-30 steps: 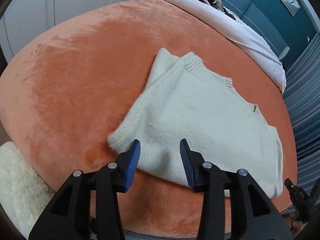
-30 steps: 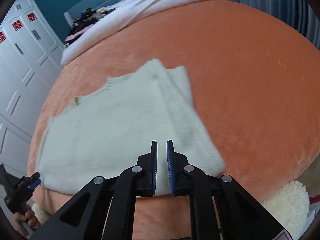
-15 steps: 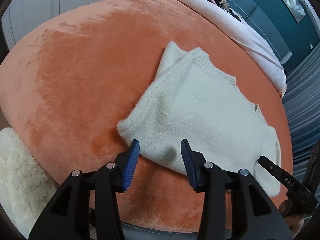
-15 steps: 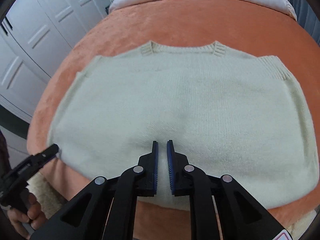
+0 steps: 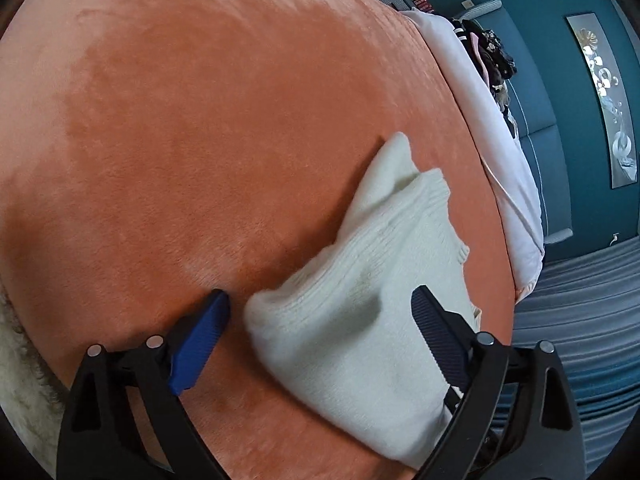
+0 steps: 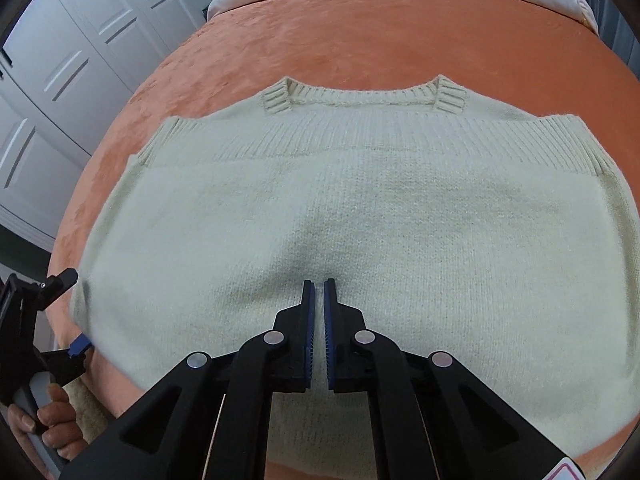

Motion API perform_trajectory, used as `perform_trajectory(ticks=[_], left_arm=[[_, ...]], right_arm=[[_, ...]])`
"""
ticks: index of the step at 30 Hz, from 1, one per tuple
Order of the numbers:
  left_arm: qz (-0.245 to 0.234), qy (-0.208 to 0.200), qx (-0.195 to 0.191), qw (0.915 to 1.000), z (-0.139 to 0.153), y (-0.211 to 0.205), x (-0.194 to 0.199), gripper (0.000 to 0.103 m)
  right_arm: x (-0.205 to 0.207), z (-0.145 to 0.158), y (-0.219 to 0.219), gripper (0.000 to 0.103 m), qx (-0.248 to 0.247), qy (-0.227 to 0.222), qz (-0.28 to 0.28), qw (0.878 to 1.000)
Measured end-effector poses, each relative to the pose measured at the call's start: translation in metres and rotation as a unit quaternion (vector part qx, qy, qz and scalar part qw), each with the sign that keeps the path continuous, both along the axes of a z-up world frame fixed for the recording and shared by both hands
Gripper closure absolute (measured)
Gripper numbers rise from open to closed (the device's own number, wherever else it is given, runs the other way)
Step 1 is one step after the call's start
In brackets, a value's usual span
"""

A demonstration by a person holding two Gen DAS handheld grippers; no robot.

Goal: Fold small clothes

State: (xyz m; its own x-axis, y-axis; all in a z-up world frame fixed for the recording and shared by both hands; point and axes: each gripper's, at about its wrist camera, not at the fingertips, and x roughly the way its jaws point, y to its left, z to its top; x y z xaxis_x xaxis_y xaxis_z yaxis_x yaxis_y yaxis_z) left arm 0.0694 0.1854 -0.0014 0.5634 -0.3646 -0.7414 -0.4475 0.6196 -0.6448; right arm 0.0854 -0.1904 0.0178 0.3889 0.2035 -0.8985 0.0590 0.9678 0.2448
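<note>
The right gripper [image 6: 319,288], black with blue ribbed pads, has its jaws nearly together, with only a thin slit between them, and rests on the near middle of the sweater; whether any knit is pinched there I cannot tell. The left gripper [image 5: 320,308] stands wide apart, its jaws astride the sweater's left near corner.

The orange plush bedcover [image 6: 400,32] fills both views. On it lies the cream knitted sweater [image 6: 360,208], spread flat and folded, ribbed collar at the far edge. A pale pink quilt [image 5: 492,132] runs along the far side of the bed. White panelled wardrobe doors [image 6: 60,80] stand to the left in the right wrist view.
</note>
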Motion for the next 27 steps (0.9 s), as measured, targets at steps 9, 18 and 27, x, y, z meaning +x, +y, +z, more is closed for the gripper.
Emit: perform_trajectory(ticks=[9, 18, 27], left_arm=[[-0.097, -0.109, 0.005, 0.9893, 0.095, -0.061, 0.021, 0.086], [-0.327, -0.189, 0.056, 0.9242, 0.147, -0.277, 0.017, 0.086], [-0.409, -0.167, 0.159, 0.8827, 0.088, -0.312, -0.041, 0.025]], right_arm=[[-0.003, -0.007, -0.01, 0.103, 0.041, -0.016, -0.003, 0.999], [-0.051, 0.018, -0.091, 0.089, 0.174, -0.057, -0.064, 0.981], [-0.157, 0.027, -0.196, 0.06, 0.165, -0.064, -0.178, 0.968]])
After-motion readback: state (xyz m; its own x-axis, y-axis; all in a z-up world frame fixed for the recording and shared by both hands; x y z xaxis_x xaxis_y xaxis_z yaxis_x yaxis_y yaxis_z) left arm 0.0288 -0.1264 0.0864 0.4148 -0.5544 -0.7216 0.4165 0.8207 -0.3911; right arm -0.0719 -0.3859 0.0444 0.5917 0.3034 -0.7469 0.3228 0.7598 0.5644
